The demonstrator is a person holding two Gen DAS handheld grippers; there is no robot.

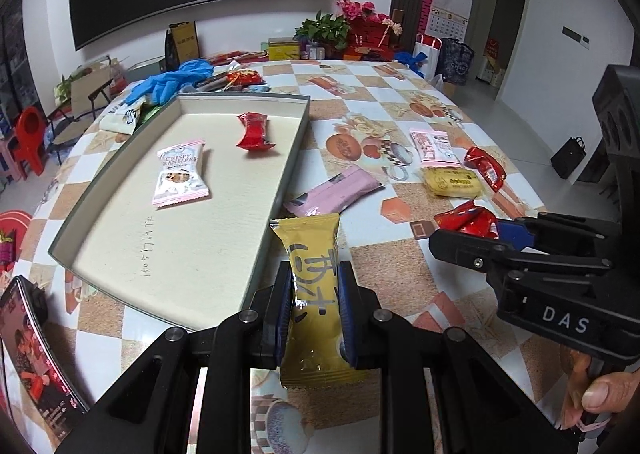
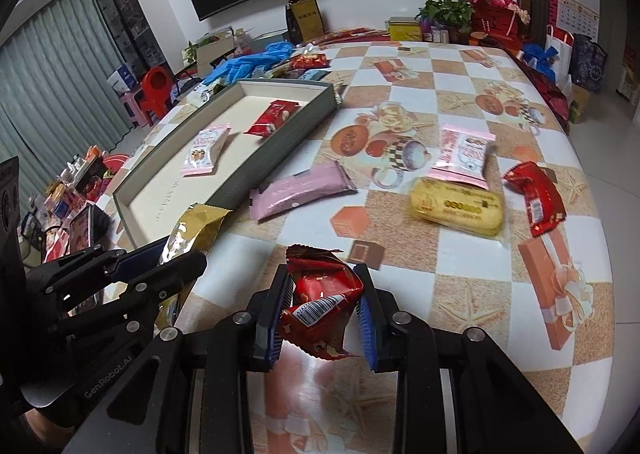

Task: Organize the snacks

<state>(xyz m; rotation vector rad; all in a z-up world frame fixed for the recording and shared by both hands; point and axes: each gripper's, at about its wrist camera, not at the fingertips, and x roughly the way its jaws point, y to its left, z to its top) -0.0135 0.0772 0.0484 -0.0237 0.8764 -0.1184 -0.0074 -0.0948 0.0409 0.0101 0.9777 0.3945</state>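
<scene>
My left gripper [image 1: 314, 314] is shut on a yellow snack packet [image 1: 314, 254], held just off the near right corner of the grey tray [image 1: 280, 198]. In the tray lie a pink-and-white packet [image 1: 180, 174] and a red packet [image 1: 254, 131]. My right gripper [image 2: 323, 310] is shut on a crumpled red snack packet [image 2: 324, 290] above the table. It also shows at the right of the left wrist view, right gripper [image 1: 472, 242]. On the table lie a pink bar [image 2: 298, 190], a yellow cake packet [image 2: 456, 208], a pink-and-white packet [image 2: 464, 154] and a red packet [image 2: 536, 200].
Blue gloves [image 1: 172, 80] and more snacks pile behind the tray's far end. A dark photo-printed object [image 1: 32, 346] lies at the table's near left edge. Boxes, plants and bags line the far table edge. A red chair [image 2: 154, 88] stands off the table's left.
</scene>
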